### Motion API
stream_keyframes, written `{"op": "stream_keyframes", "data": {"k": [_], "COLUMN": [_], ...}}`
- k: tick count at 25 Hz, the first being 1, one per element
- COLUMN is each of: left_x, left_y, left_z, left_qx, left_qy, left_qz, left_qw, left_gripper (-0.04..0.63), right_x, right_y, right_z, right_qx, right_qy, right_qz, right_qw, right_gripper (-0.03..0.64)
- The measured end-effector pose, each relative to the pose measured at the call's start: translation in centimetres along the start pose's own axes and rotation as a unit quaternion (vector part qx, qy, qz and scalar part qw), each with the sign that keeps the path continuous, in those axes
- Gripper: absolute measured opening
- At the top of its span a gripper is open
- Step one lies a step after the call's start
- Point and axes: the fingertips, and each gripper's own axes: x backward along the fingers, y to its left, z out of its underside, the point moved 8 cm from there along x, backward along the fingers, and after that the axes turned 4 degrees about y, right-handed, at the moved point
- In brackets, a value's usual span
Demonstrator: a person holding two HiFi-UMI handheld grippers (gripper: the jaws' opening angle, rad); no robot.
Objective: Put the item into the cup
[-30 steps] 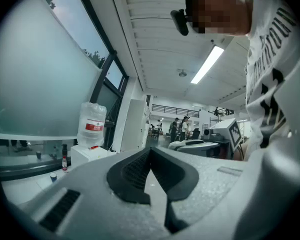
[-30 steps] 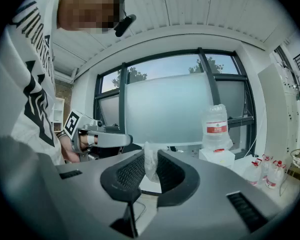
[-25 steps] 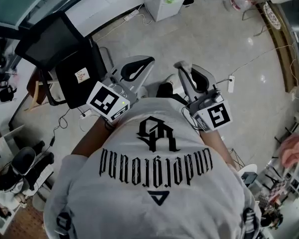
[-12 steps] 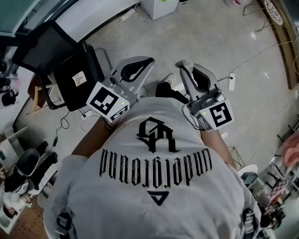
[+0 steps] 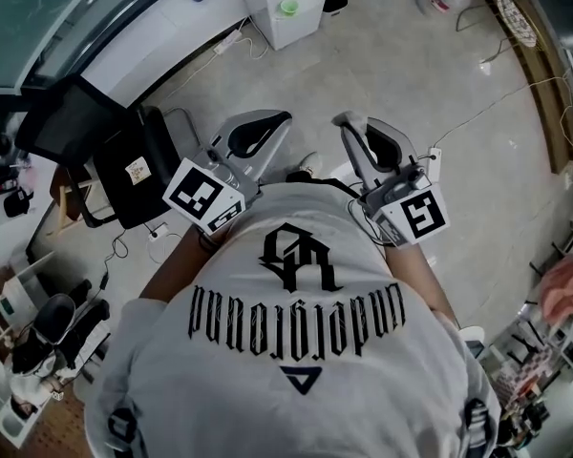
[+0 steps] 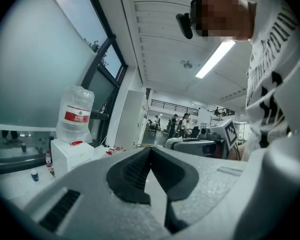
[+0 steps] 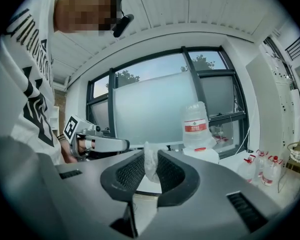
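- Firmly, a small white crumpled item (image 7: 151,168), soft and wrinkled like thin film or tissue, is clamped between the ribbed black pads of the right hand-held gripper (image 7: 150,159). In the head view it is seen as a pale tuft at that gripper's tip.
- The left hand-held gripper (image 6: 150,153) is clenched on nothing, and its dark textured pads are pressed together at the tip. Both gripper bodies are moulded in matte grey.
- Both are held out over a glossy pale floor (image 5: 430,74), well apart from a black office chair (image 5: 138,156) and a white cabinet (image 5: 277,12). A clear water bottle (image 7: 196,126) is seated on a white dispenser (image 7: 202,154).
- The lower part of the head view is filled by a grey printed shirt (image 5: 296,351).
- Compared with a second ago, the chair and cabinet are found shifted leftward in the head view, while the pose of both grippers is unchanged.
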Motion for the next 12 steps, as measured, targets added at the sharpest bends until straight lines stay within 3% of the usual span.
{"op": "stream_keyframes", "data": {"k": [12], "left_x": [-5.6], "left_y": [1.0], "left_z": [-0.5], "left_qx": [0.01], "left_qy": [0.017], "left_qz": [-0.007], "left_qw": [0.9998], "left_gripper": [0.014], "right_x": [-0.4], "right_y": [-6.7], "right_z": [0.7], "right_qx": [-0.025], "right_qy": [0.029], "right_qz": [-0.008], "right_qw": [0.999], "right_gripper": [0.06]}}
